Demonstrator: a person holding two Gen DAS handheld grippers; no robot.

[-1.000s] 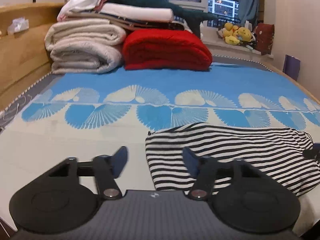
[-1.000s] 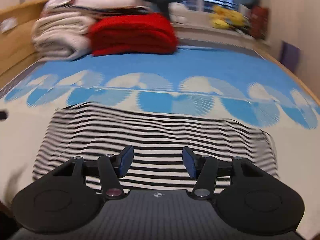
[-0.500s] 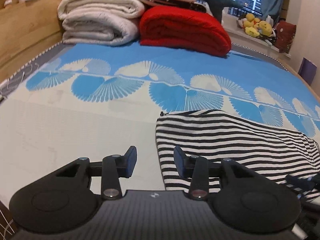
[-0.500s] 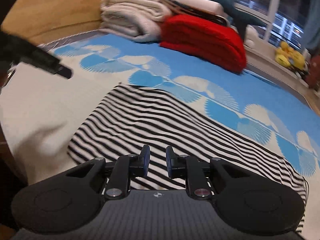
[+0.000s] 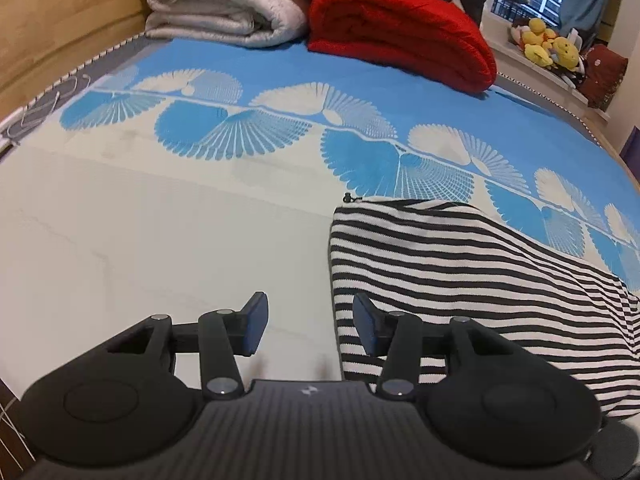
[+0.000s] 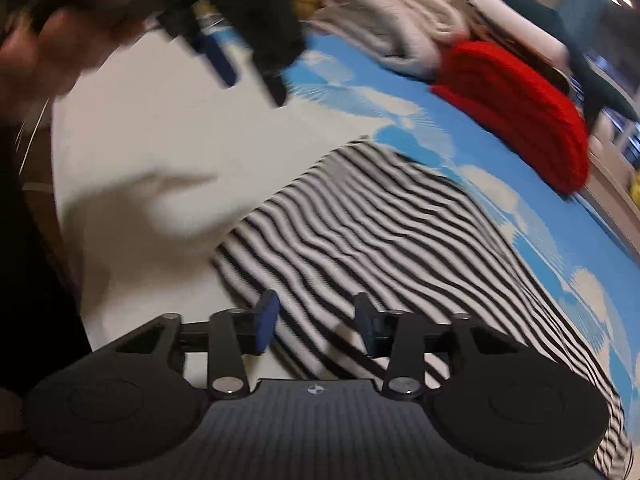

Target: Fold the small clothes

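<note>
A black-and-white striped garment (image 5: 460,272) lies folded flat on the bed's blue-and-white sheet (image 5: 160,240). My left gripper (image 5: 310,320) hovers low over its near left corner. Its jaws are opening, with the garment's left edge in the gap and no pad pressing on it. My right gripper (image 6: 316,320) hangs over the striped garment (image 6: 380,220) near its front edge. Its jaws are opening too, over the cloth, with nothing pinched. In the blurred right wrist view the left gripper (image 6: 224,64) shows at the upper left, held in a person's hand (image 6: 48,48).
A red folded blanket (image 5: 400,36) and a pile of white blankets (image 5: 224,4) sit at the bed's far end. A wooden bed frame (image 5: 60,12) runs along the left. Yellow plush toys (image 5: 548,44) sit on the sill at the far right.
The left gripper sank closer to the garment's left edge. The right gripper swung left and rolled; its jaws were nearly shut half a second ago and now stand wide.
</note>
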